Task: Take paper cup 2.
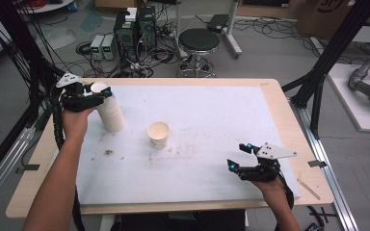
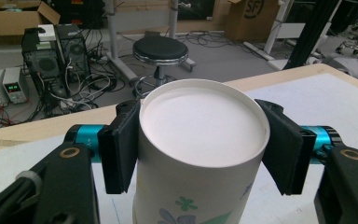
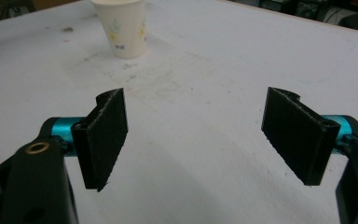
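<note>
A tall stack of white paper cups [image 1: 111, 114] stands at the far left of the white mat [image 1: 212, 110]. My left gripper [image 1: 98, 94] is shut on the top cup [image 2: 200, 140] just under its rim, one black pad pressing each side; a flower print shows low on its wall. A single paper cup [image 1: 158, 134] stands upright near the mat's middle, and it appears far off as the cup [image 3: 122, 25] in the right gripper view. My right gripper [image 1: 237, 155] hovers low near the front right, open, with bare mat between its pads [image 3: 103, 135].
The mat covers a wooden table [image 1: 274, 96] and carries faint stains around the single cup. Beyond the far edge are a black stool [image 1: 199, 41], computer towers [image 1: 135, 29] and tangled cables. A black frame post [image 1: 318, 91] stands off the right side.
</note>
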`<state>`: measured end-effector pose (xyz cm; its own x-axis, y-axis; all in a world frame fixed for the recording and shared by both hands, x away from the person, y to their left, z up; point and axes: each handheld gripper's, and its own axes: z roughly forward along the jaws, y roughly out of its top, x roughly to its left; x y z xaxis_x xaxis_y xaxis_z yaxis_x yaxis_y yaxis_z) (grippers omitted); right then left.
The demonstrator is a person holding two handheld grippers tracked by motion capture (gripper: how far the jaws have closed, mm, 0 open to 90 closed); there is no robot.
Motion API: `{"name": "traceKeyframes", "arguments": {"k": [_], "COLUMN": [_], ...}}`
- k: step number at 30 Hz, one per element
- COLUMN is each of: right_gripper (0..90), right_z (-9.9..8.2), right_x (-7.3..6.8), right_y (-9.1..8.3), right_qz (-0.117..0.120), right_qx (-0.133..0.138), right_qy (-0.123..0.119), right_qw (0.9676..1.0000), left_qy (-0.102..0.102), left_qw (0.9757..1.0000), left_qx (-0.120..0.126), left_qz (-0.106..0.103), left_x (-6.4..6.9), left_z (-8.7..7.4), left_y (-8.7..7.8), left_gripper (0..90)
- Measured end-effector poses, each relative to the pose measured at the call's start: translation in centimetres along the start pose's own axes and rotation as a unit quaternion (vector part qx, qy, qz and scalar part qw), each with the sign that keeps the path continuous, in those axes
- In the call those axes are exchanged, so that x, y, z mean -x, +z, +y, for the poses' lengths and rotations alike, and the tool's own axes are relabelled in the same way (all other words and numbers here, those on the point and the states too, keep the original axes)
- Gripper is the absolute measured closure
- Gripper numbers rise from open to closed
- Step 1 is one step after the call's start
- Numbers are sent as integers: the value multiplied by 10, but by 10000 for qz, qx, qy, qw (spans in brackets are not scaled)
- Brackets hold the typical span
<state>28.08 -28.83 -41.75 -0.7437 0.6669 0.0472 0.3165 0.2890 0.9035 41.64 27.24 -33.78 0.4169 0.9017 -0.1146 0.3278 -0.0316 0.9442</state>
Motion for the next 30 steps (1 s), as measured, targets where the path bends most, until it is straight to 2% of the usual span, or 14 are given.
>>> {"name": "traceKeyframes", "arguments": {"k": [6, 9, 15, 20, 22, 25, 26, 30], "right_gripper": [201, 230, 435, 562, 646, 865, 900, 900], "right_z": [29, 42, 75, 103, 111, 124, 128, 147], "right_x": [-13, -20, -22, -22, -22, -25, -27, -38], "right_y": [10, 20, 46, 62, 68, 81, 85, 105], "right_qz": [352, 446, 715, 881, 916, 1083, 1086, 1167], "right_qx": [274, 219, 320, 423, 371, 225, 215, 101], "right_qy": [-157, -264, -420, -538, -593, -834, -922, -1168], "right_qw": [9989, 9984, 9960, 9938, 9933, 9904, 9896, 9862], "left_qy": [10, 23, -55, -69, -70, -53, -43, -18], "left_qw": [10000, 10000, 10000, 9999, 9999, 9999, 9999, 9999], "left_qx": [1, -10, -29, -50, -50, -62, -75, -120], "left_qz": [0, -17, -64, -87, -95, -103, -99, -84], "left_x": [0, 0, -2, -4, -3, -3, -3, -2], "left_z": [2, 3, 3, 3, 3, 3, 3, 3], "left_y": [-1, -1, -1, 0, 0, 0, 0, 2], "left_gripper": [351, 350, 351, 351, 351, 352, 351, 352]}}
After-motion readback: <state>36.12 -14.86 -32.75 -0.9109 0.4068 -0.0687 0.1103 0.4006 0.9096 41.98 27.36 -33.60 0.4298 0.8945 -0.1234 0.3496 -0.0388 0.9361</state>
